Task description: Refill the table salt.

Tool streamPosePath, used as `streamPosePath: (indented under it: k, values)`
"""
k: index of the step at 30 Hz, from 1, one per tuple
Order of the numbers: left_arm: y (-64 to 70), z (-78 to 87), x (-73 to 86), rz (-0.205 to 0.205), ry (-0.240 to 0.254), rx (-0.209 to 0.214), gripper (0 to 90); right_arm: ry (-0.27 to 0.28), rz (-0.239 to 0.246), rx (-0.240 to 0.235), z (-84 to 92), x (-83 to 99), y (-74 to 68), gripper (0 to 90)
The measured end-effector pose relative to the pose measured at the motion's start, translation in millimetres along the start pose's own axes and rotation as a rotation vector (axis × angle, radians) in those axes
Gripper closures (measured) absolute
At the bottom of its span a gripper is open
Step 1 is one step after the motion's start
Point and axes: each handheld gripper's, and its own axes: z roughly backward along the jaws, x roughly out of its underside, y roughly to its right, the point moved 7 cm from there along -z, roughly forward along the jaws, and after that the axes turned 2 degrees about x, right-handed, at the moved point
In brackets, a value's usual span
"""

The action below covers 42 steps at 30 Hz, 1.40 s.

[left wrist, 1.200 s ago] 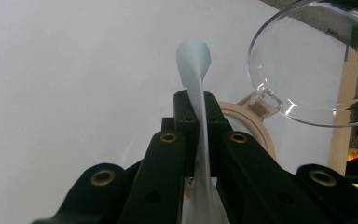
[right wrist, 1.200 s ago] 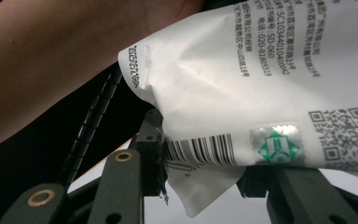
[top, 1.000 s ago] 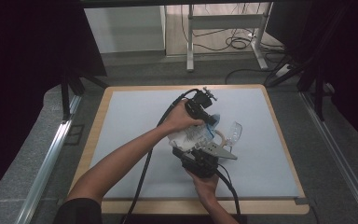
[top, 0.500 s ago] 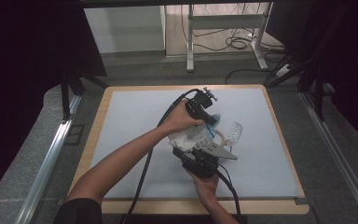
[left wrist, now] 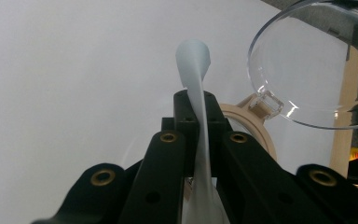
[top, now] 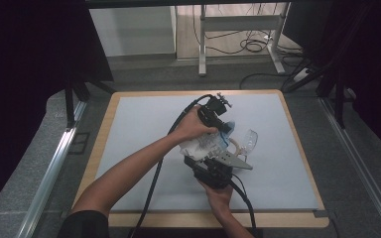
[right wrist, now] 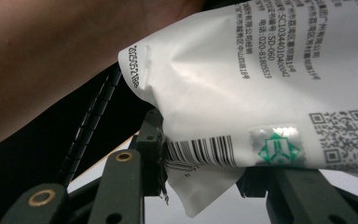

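Near the table's [top: 144, 104] right edge, hands hid much of the white pouch [right wrist: 242, 93], whose barcode, QR code and "SD-060" were legible beside the right gripper [right wrist: 205, 186] clamping it, while the left gripper [left wrist: 200, 140] pinched its pale-blue edge [left wrist: 196, 84], seemingly, beside a clear lid [left wrist: 317, 65].

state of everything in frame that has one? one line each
White printed plastic pouch: held off the table, lower edge clamped in the right tool.
Pale blue strip: pinched upright in the left tool, free end curled.
Clear round plastic lid: swung open on its hinge.
Beige round container: open, contents hidden.
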Motion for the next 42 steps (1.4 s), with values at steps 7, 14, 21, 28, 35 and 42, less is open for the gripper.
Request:
streamPosePath:
  k: [7, 14, 21, 28, 35, 42]
  values:
    - [0.4, -0.5, -0.4, -0.003, 0.002, 0.002, 89.5, 0.001, -0.001, 0.001, 0.5, -0.3, 0.3, 60.8]
    - [0.3, 0.1, -0.3, -0.002, 0.002, 0.001, 89.5, 0.001, -0.003, -0.001, 0.4, -0.5, -0.1, 60.8]
    - [0.8, -0.3, -0.7, -0.001, 0.005, 0.008, 89.5, 0.000, -0.002, -0.004, 1.5, -0.9, 0.2, 60.9]
    - [0.4, -0.3, -0.3, -0.004, 0.001, 0.005, 89.5, 0.001, -0.003, -0.004, 1.2, -0.7, 0.1, 60.9]
    - [0.3, -1.9, -0.5, -0.002, -0.001, 0.008, 89.5, 0.002, -0.009, -0.002, 1.5, -1.1, 0.5, 60.9]
    - [-1.0, -0.6, 0.0, 0.001, 0.001, 0.011, 89.5, 0.006, -0.008, -0.011, 3.2, -2.7, 0.2, 60.9]
